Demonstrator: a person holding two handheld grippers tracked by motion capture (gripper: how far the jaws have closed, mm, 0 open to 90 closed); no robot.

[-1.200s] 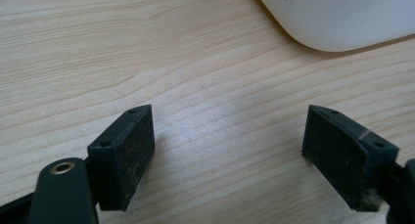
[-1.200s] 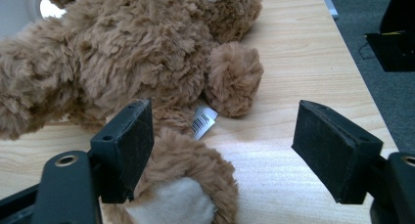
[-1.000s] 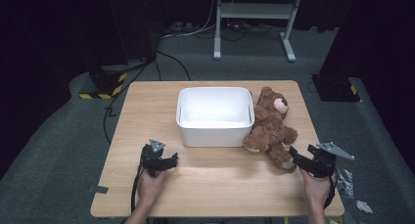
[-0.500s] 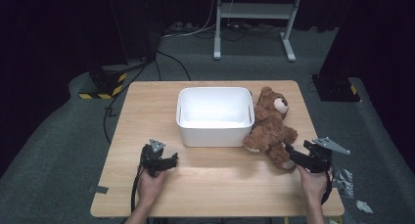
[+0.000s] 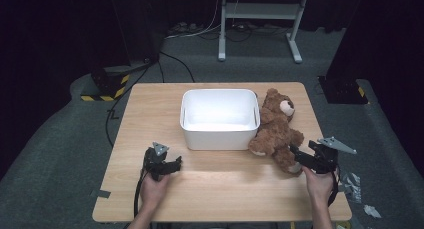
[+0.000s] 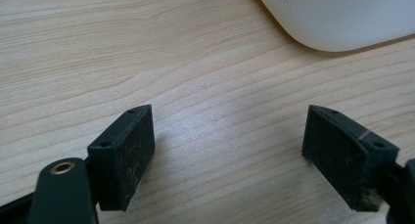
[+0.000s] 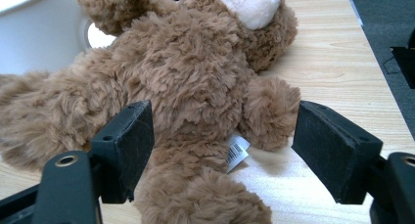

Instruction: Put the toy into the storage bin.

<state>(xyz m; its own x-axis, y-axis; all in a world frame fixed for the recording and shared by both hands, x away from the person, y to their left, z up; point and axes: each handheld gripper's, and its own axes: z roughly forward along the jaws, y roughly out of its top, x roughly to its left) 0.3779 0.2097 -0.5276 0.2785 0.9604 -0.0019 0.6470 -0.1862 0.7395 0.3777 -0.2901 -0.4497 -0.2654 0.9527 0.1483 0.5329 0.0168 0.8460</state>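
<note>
Right gripper (image 5: pixel 298 159), jaws wide, straddled bear (image 5: pixel 275 130) leg for grab; left gripper (image 5: pixel 172 165) sat wide, idle beside bin (image 5: pixel 219 137).

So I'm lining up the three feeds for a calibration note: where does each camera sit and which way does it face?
High view: above the person's side, looking forward and down on the wooden table; both forearms, left gripper and right gripper show.
Left gripper view: rides the left gripper, aimed at bare tabletop and the white bin's corner; open jaws show.
Right gripper view: rides the right gripper, facing the brown teddy bear; open jaws straddle its leg.
Shared: bear and bin also appear from above.
</note>
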